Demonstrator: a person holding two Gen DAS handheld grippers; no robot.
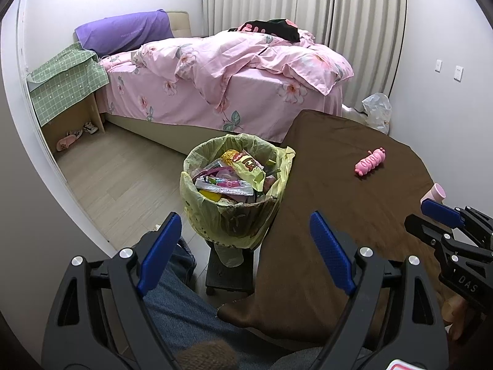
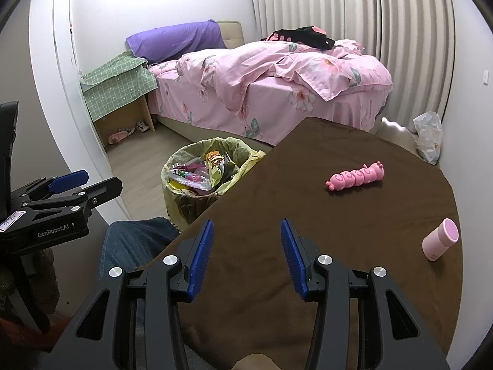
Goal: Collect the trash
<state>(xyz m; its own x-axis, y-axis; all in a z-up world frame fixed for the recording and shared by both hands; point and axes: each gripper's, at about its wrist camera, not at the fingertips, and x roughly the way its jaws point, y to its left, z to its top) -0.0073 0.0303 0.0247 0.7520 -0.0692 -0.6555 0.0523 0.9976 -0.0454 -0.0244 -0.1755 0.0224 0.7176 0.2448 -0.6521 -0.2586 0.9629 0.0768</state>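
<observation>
Bin [image 1: 237, 185], beside the brown table [image 2: 308, 215], packed with wrappers; table holds only toy [image 2: 356, 176] and cup [image 2: 440, 239]; both grippers [image 1: 246, 240] [image 2: 246, 246] spread, empty; collection apparently near complete.

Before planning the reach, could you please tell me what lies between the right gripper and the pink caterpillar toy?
Only bare brown tablecloth separates the right gripper from the pink caterpillar toy, as the right wrist view shows.

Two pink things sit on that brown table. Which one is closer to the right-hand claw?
The pink cup, a plain cylinder with a round top. It stands at the table's right edge, nearer the right gripper than the bumpy caterpillar toy, which lies farther back toward the bed.
</observation>
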